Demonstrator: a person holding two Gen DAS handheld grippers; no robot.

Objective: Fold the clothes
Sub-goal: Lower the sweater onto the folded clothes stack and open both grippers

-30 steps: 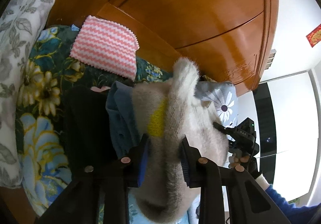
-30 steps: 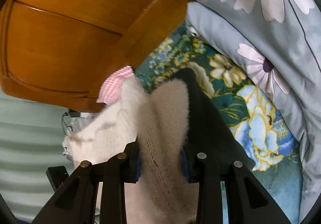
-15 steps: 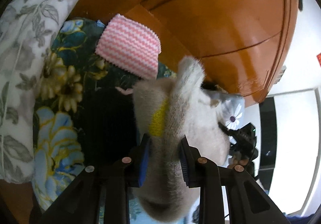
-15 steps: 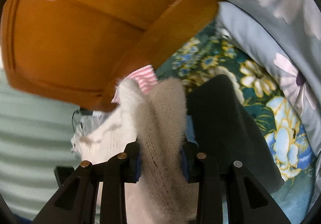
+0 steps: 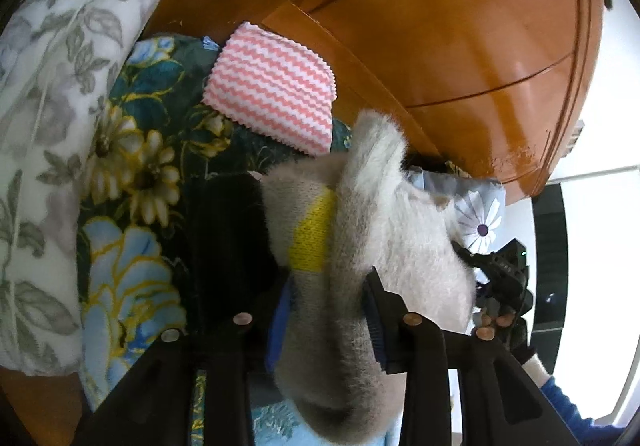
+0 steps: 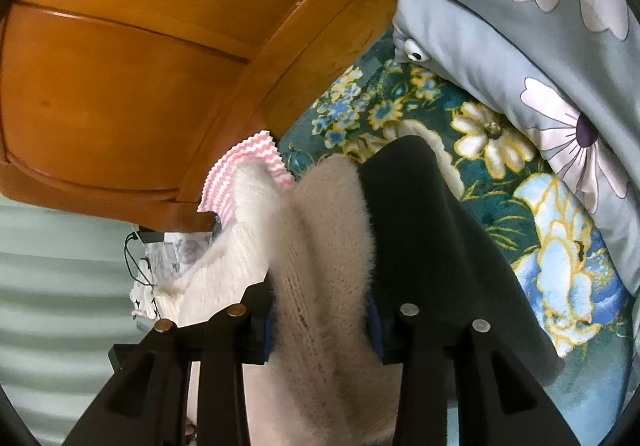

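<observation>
A fuzzy cream sweater (image 5: 384, 230) with a yellow patch (image 5: 312, 242) hangs bunched between the two grippers, lifted off the bed. My left gripper (image 5: 326, 310) is shut on one fold of it. In the right wrist view the same cream sweater (image 6: 320, 246) fills the jaws, and my right gripper (image 6: 320, 320) is shut on it. A black garment (image 6: 436, 246) lies flat on the floral bedspread (image 6: 560, 258) under the sweater; it shows as a black garment (image 5: 228, 234) in the left wrist view too. The other gripper (image 5: 500, 278) and a blue sleeve (image 5: 568, 414) show at the right.
A folded pink-and-white zigzag cloth (image 5: 276, 90) lies near the wooden headboard (image 5: 460, 26). A grey-leaf pillow (image 5: 52, 94) lies at the left. A pale blue daisy-print duvet (image 6: 540, 26) is heaped at the right of the bedspread. The wooden headboard (image 6: 140, 66) curves close above.
Both grippers have kept their hold on the sweater and swung with it; the blue cloth seen beside the black garment a second ago is now hidden behind the sweater.
</observation>
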